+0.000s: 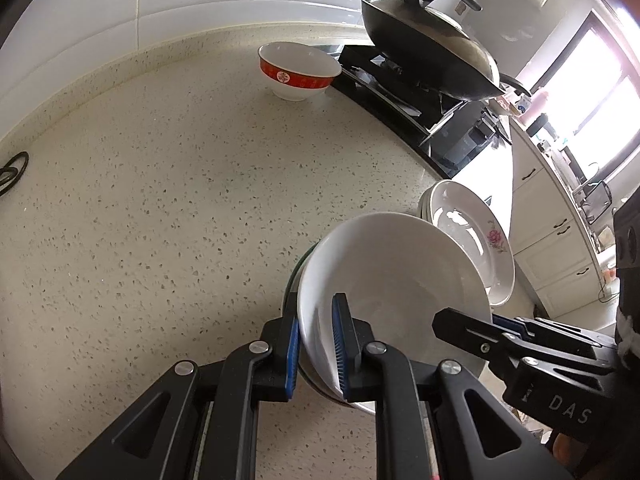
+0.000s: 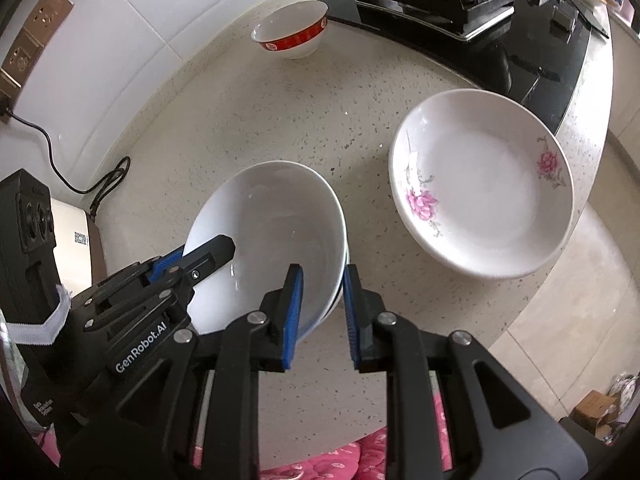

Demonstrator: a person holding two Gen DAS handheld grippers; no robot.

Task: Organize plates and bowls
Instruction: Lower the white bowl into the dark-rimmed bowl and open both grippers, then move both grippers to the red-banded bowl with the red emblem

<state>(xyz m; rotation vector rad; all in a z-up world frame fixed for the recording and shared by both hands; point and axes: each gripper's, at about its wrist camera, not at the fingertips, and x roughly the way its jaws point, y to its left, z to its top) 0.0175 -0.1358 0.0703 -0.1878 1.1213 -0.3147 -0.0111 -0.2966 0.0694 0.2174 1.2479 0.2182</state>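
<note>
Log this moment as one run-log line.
left claw: shut on white bowl rim | right claw: open, straddling opposite rim | bowl nested on another | flowered plates: stacked beside | red-banded bowl: untouched

The right gripper (image 2: 320,312) straddles the near rim of the white bowl (image 2: 272,236), its blue pads slightly parted, beside the flowered plate (image 2: 484,192)
</note>
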